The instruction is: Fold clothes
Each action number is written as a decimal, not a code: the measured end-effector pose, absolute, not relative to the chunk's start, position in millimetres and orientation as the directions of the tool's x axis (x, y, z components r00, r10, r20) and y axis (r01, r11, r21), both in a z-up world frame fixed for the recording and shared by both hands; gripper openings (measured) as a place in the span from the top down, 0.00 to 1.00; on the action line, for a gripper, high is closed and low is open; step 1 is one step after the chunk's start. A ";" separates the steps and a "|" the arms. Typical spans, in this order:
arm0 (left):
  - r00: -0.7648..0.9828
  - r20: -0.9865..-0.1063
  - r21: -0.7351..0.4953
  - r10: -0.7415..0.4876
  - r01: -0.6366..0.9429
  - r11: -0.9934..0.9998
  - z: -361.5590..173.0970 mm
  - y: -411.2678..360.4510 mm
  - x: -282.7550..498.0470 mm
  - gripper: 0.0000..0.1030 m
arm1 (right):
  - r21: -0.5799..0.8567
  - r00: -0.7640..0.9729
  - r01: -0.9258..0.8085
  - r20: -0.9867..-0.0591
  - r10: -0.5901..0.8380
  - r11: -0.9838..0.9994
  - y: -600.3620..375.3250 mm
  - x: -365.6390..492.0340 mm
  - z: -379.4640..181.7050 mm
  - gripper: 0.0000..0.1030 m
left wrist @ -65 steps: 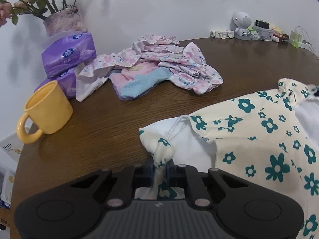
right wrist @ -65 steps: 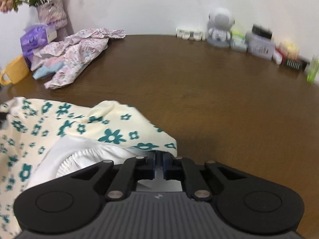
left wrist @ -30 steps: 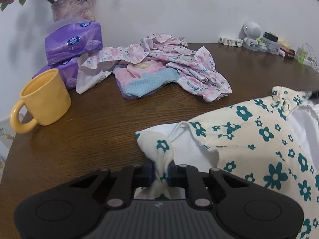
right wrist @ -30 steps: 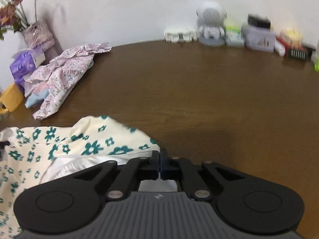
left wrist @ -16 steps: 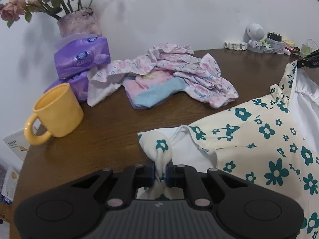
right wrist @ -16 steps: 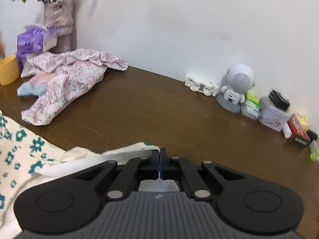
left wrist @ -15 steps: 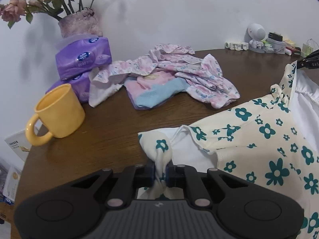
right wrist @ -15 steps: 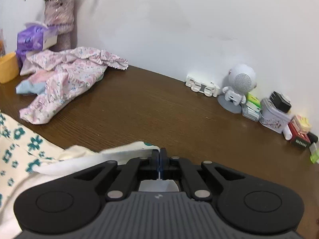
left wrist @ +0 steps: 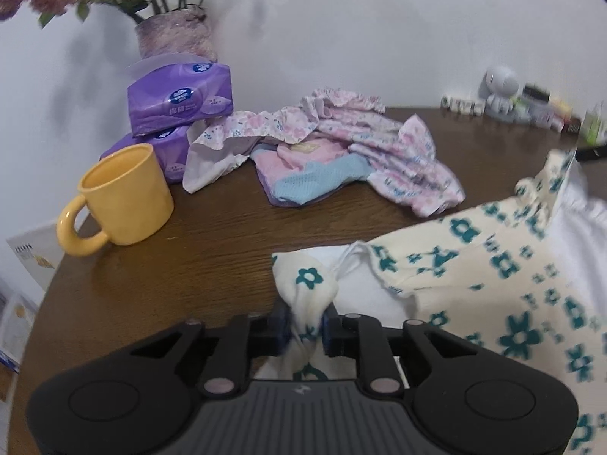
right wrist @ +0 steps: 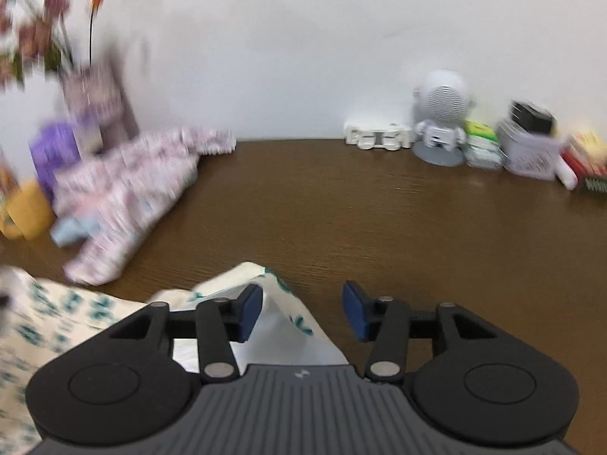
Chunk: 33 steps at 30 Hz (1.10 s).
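A cream garment with teal flowers [left wrist: 493, 265] lies on the brown table, its white lining showing. My left gripper [left wrist: 305, 328] is shut on a bunched corner of it at the near left. In the right wrist view my right gripper [right wrist: 302, 313] stands open. A corner of the same garment [right wrist: 280, 303] lies loose between its blue pads [right wrist: 250, 313]. The rest of the cloth spreads off to the left, blurred.
A heap of pink and blue floral clothes [left wrist: 334, 155] sits at the back left. Beside it stand a yellow mug [left wrist: 121, 199], purple tissue packs [left wrist: 178, 102] and a vase of flowers [left wrist: 174, 34]. A white robot figurine [right wrist: 442, 121] and small boxes line the back right wall.
My right gripper has opened and let go of the garment corner, after lifting it and dropping back toward the table. The left gripper keeps its hold and has barely moved.
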<state>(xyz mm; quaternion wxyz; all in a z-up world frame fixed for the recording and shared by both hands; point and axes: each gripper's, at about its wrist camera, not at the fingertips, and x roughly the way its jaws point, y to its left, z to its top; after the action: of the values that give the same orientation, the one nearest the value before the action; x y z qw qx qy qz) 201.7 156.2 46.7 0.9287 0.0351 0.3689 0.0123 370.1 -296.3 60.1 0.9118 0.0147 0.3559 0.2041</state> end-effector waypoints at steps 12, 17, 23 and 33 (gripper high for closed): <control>0.721 -0.688 -0.018 -0.078 0.091 0.996 62.3 133.4 151.9 0.46 | 0.123 0.595 -0.283 -0.755 0.275 0.951 -348.6 281.8 25.8 0.50; 0.698 -0.709 -0.033 -0.102 0.111 0.993 50.4 118.6 140.2 0.46 | 0.141 0.585 -0.289 -0.757 0.292 0.947 -341.7 278.6 16.3 0.59; 0.689 -0.721 -0.015 -0.074 0.091 0.996 35.9 112.0 130.5 0.47 | 0.124 0.587 -0.298 -0.758 0.284 0.946 -333.0 265.3 18.6 1.00; 0.707 -0.705 0.024 -0.055 0.101 0.995 25.7 112.0 113.3 0.56 | 0.117 0.622 -0.168 -0.758 0.197 0.979 -362.3 187.0 22.6 1.00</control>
<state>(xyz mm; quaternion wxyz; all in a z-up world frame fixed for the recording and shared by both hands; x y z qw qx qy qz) 113.3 112.0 25.7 0.9234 0.0303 0.3802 -0.0423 187.0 -362.3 22.6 0.9003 0.0170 0.4230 0.1015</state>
